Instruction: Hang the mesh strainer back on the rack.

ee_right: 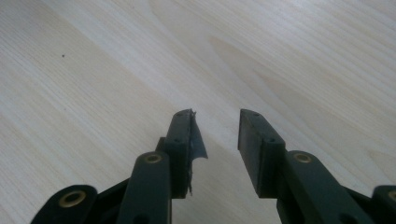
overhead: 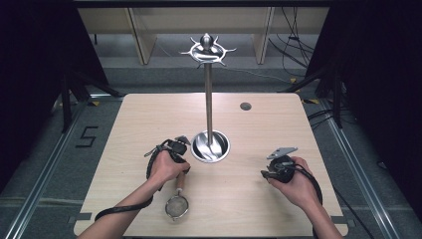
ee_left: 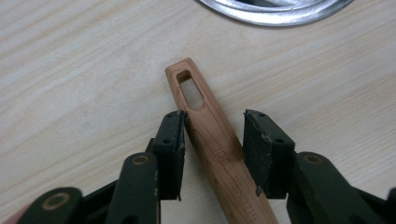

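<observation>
Between the jaws of the left gripper (ee_left: pixel 212 154) I see the wooden handle (ee_left: pixel 215 140) of the strainer (overhead: pixel 177 204). The jaws stand half-wide around it: the left pad touches the wood, the right pad is still a little apart, so I judge the grip is not yet made. The handle lies at the centre of the left gripper view, its slotted end pointing to the top, just under the steel base (ee_left: pixel 275 9) of the stand. In the high view the strainer lies at the lower middle of the desk (overhead: pixel 278 124), its mesh bowl toward the bottom edge.

To do this step well, I would centre the handle between the pads first, because it sits closer to the left one, then close slowly so the round wood does not roll away. I would grip below the slot, where the handle is thicker.

The right gripper (ee_right: pixel 215 126) waits at the lower right of the high view, its jaws wide with only bare desk between them.
</observation>
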A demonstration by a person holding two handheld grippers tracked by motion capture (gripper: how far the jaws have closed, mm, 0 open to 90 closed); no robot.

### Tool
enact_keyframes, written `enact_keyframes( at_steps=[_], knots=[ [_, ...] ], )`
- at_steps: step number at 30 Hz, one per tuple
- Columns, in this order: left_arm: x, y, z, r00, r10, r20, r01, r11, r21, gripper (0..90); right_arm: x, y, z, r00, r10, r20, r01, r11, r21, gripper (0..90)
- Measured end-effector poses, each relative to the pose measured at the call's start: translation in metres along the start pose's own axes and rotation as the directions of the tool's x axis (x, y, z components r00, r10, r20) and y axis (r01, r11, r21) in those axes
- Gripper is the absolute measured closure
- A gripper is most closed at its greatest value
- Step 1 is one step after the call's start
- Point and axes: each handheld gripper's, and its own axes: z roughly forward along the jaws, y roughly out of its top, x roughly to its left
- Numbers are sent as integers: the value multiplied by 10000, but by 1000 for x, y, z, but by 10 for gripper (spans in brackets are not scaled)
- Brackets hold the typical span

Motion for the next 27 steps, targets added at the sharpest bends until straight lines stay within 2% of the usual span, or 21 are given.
enact_keyframes(
  at_steps=[3, 5, 6, 7, 10, 11, 12, 13, 14, 16, 17, 18, 19, 20, 21, 24, 25, 27],
  knots=[
    [1, 0, -1, 9999, 146, -47, -146, 9998, 127, 604, 0, 0, 0, 10000, -57, 27, 57, 10000, -27, 659],
    [1, 0, -1, 10000, 63, 35, -64, 9998, 208, 594, 0, 0, 0, 10000, -9, -8, 9, 10000, 8, 658],
    [1, 0, -1, 9999, 30, 166, -34, 9997, 226, 565, 0, 0, 0, 10000, 86, -47, -86, 9999, 60, 657],
    [1, 0, -1, 9997, -58, 234, 53, 9998, 207, 540, 0, 0, 0, 10000, -45, 15, 46, 10000, -36, 656],
    [-1, -3, -4, 9995, 54, 315, -61, 9997, 231, 474, 0, -1, 2, 10000, 23, 66, -22, 9998, -219, 652],
    [-3, -4, -5, 9994, -89, 346, 82, 9998, 197, 464, 0, -1, 2, 10000, 29, 65, -28, 9998, -218, 652],
    [-4, -5, -6, 9995, -41, 326, 34, 9998, 213, 449, 0, -1, 2, 10000, 26, 61, -25, 9997, -224, 652],
    [-4, -6, -8, 9991, 239, 347, -255, 9987, 451, 432, 0, -1, 2, 10000, 31, 62, -29, 9998, -220, 652],
    [-5, -8, -9, 9991, 227, 350, -246, 9982, 551, 418, 0, 0, 0, 10000, 12, -3, -12, 10000, -35, 651],
    [-7, -13, -11, 9990, 334, 311, -353, 9974, 630, 417, 0, 0, -1, 9999, 106, -44, -106, 9999, 36, 650],
    [-6, -15, -12, 9981, 515, 327, -539, 9954, 792, 417, 0, -1, 0, 10000, -46, 13, 46, 10000, -50, 650],
    [-5, -17, -12, 9964, 733, 421, -765, 9939, 790, 419, 0, 0, 0, 10000, 67, 7, -67, 10000, -69, 650],
    [-6, -20, -13, 9966, 693, 452, -732, 9933, 892, 420, 0, 0, 0, 10000, 79, -11, -79, 9999, -67, 649],
    [-6, -22, -14, 9953, 819, 517, -869, 9907, 1048, 428, 0, 0, 0, 10000, -7, -5, 7, 10000, -37, 650],
    [-5, -24, -15, 9953, 863, 445, -910, 9892, 1150, 440, 0, 0, -1, 9998, 156, -83, -156, 9999, 63, 650],
    [-3, -28, -15, 9924, 1126, 496, -1187, 9824, 1445, 497, 0, 0, 1, 10000, -56, -22, 56, 10000, 9, 650],
    [-2, -29, -14, 9922, 1149, 490, -1208, 9823, 1433, 508, 1, 0, 1, 9999, 85, -86, -84, 9999, 96, 649],
    [-2, -30, -12, 9916, 1173, 552, -1245, 9804, 1529, 521, 1, 0, 1, 9999, 60, -89, -60, 9999, 103, 648]
  ],
)
